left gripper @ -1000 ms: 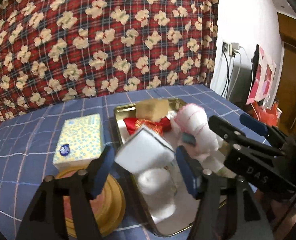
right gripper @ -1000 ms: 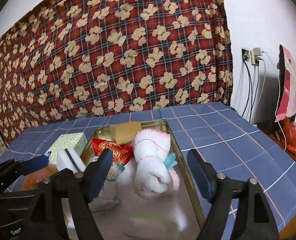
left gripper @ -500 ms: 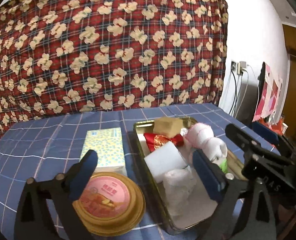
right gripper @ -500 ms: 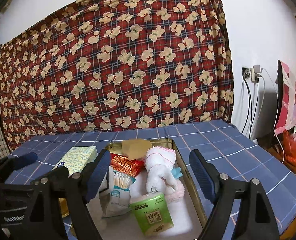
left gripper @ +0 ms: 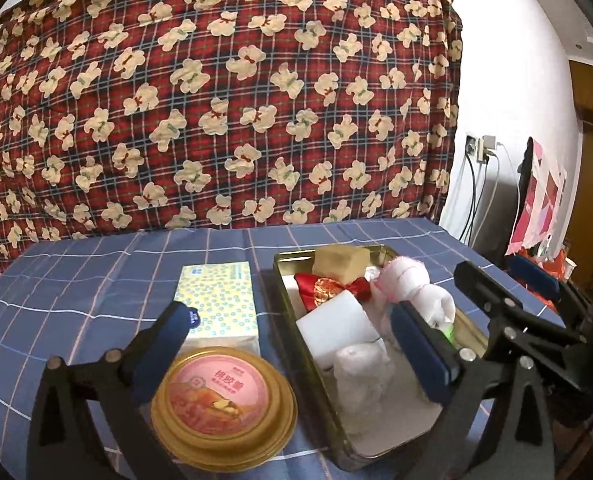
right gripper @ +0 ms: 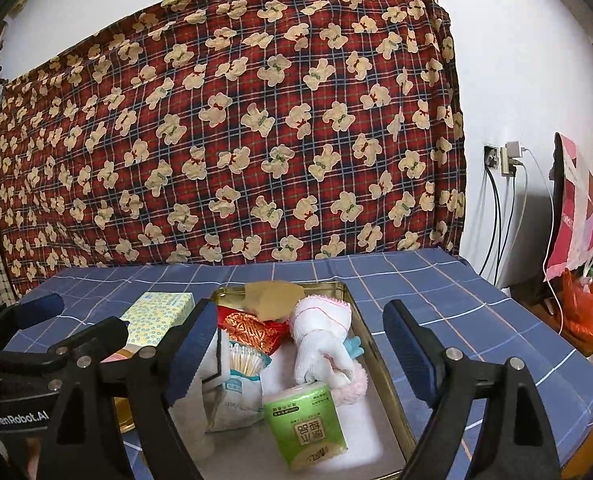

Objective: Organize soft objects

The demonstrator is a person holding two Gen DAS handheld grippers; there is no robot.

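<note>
Soft things sit in the tin [right gripper: 380, 364]; the tissue pack [left gripper: 220, 304] waits outside.
The left gripper [left gripper: 292, 348] is wide open and empty; the right gripper [right gripper: 300, 356] is opening, empty too. The pack looks light and squashy, so hold its long sides.

Both wrist views look forward and slightly down across the desk [left gripper: 96, 280] toward the draped bear-print cloth [left gripper: 216, 100], each framed by its own tongs. The left view sits left of the gold tin [left gripper: 284, 280], the right view nearly behind it; both share tin and tissue box [right gripper: 160, 314] at close range
</note>
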